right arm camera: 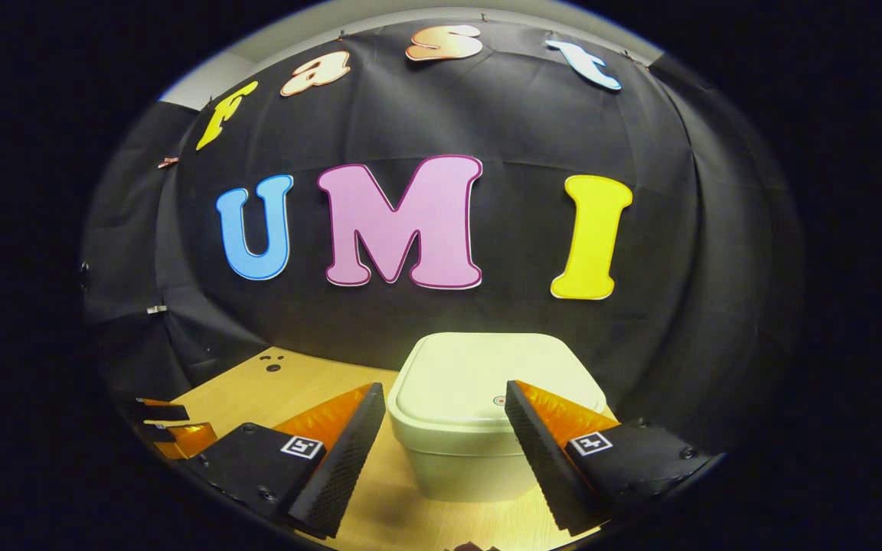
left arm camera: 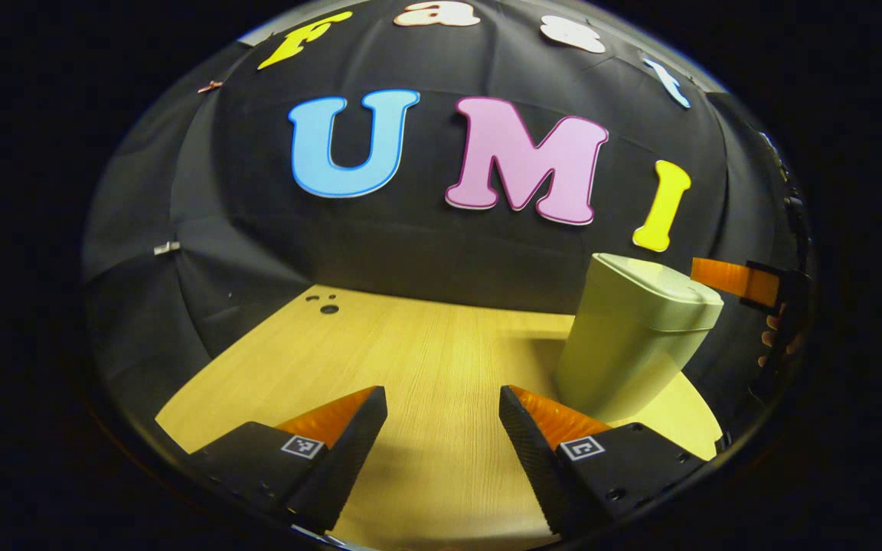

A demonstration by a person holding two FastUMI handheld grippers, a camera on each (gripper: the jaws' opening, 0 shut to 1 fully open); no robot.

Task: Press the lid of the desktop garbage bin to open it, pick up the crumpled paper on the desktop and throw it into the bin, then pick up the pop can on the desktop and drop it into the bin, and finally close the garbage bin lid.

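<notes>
Judging from the shut lid [right arm camera: 487, 375] and the absence of any paper or can on the visible bench [left arm camera: 426, 360], either the opening press or the final closing could have been in hand; which of the two could not be told, though a lid already down and a bare bench top suggested the closing end of the task.

The garbage bin [right arm camera: 479, 428], pale and square with rounded corners, was seen standing toward the far right part of the bench, close to the cloth wall [right arm camera: 441, 122]. In the right gripper view the right hand-held gripper [right arm camera: 445, 405] was held just above and in front of the bin with its fingers spread wide, nothing between them, and the lid's small round mark [right arm camera: 499, 399] lay just beside the inner edge of one finger. Whether a finger was touching the lid could not be made out. In the left gripper view the left hand-held gripper [left arm camera: 442, 409] was likewise released and empty, held over the near middle of the bench, well apart from the bin [left arm camera: 632, 337]; the other gripper's fingers [left arm camera: 732, 277] were seen at the bin's far upper corner, with fingertips of the holding hand [left arm camera: 774, 337] behind.

If the press was pending, a short downward push on the marked spot would have been called for, with the gripper then drawn clear so the lid could swing.

The bench was of light wood grain, with a few small dark holes [left arm camera: 328, 308] near its far left corner. Black cloth was hung round the booth on all visible sides.
</notes>
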